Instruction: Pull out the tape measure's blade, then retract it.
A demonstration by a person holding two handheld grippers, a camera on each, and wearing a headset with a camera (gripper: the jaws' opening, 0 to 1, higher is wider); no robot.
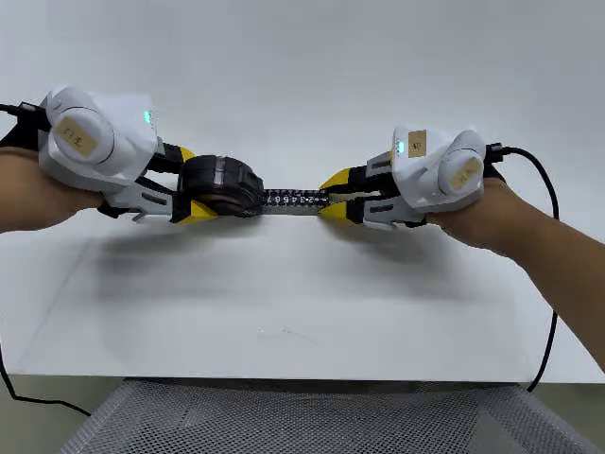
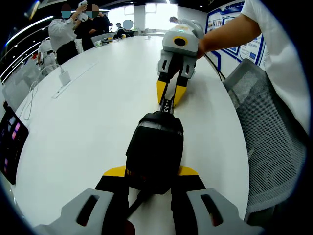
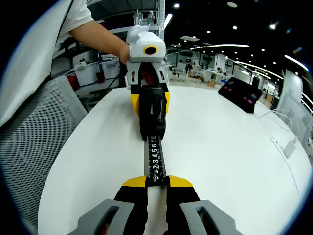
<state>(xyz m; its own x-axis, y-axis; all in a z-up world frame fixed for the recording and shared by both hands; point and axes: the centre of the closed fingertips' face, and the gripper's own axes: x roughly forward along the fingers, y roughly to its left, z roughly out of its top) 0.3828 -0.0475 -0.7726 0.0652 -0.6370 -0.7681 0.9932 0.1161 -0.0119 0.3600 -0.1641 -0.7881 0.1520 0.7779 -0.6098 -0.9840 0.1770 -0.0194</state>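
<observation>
A black tape measure [image 1: 221, 186] hangs above the white table, clamped in my left gripper [image 1: 194, 184], which is shut on its case [image 2: 155, 151]. A short stretch of dark numbered blade [image 1: 294, 200] runs from the case to my right gripper [image 1: 333, 196], which is shut on the blade's end. In the right gripper view the blade [image 3: 156, 157] leads from my yellow fingertips [image 3: 137, 182] up to the case [image 3: 152, 113]. In the left gripper view the right gripper [image 2: 170, 94] faces me across the blade [image 2: 167, 104].
The white table [image 1: 284, 303] spreads below both grippers, its front edge near a grey mesh chair [image 1: 302, 416]. A black cable [image 1: 551, 322] trails off the right side. People [image 2: 80, 24] stand at the far end of the table, and a dark device [image 3: 243, 94] lies off to one side.
</observation>
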